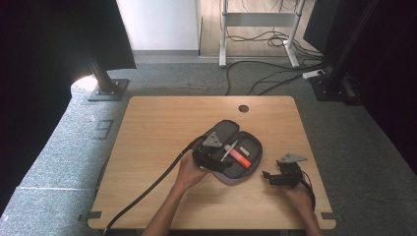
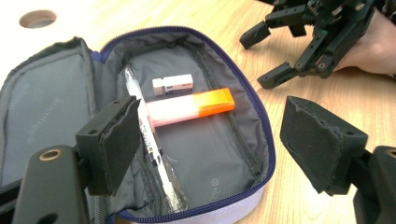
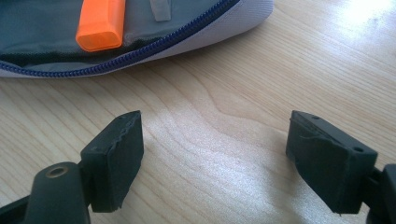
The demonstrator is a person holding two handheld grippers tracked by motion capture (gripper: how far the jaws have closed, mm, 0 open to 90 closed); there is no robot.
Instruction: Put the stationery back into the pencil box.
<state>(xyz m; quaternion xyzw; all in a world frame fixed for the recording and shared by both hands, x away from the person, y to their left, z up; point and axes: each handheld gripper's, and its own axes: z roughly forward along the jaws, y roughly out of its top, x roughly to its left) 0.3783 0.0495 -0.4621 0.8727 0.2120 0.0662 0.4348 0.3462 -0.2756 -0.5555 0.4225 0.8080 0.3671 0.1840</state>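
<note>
1. The case (image 2: 224,154) lies open on the table (image 1: 162,128), near its middle
2. Inside it lie a pen (image 2: 156,154), an orange-capped marker (image 2: 189,108) and an eraser (image 2: 173,85)
3. Left gripper (image 2: 210,140) hovers over the case, jaws apart, nothing between them
4. Right gripper (image 3: 215,154) rests on the table just right of the case, jaws wide, holding nothing

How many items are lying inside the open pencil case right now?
3. A white eraser at the far end, an orange-capped highlighter lying across the middle, and a clear pen along the hinge side. The folds of the pencil case may hide more.
</note>
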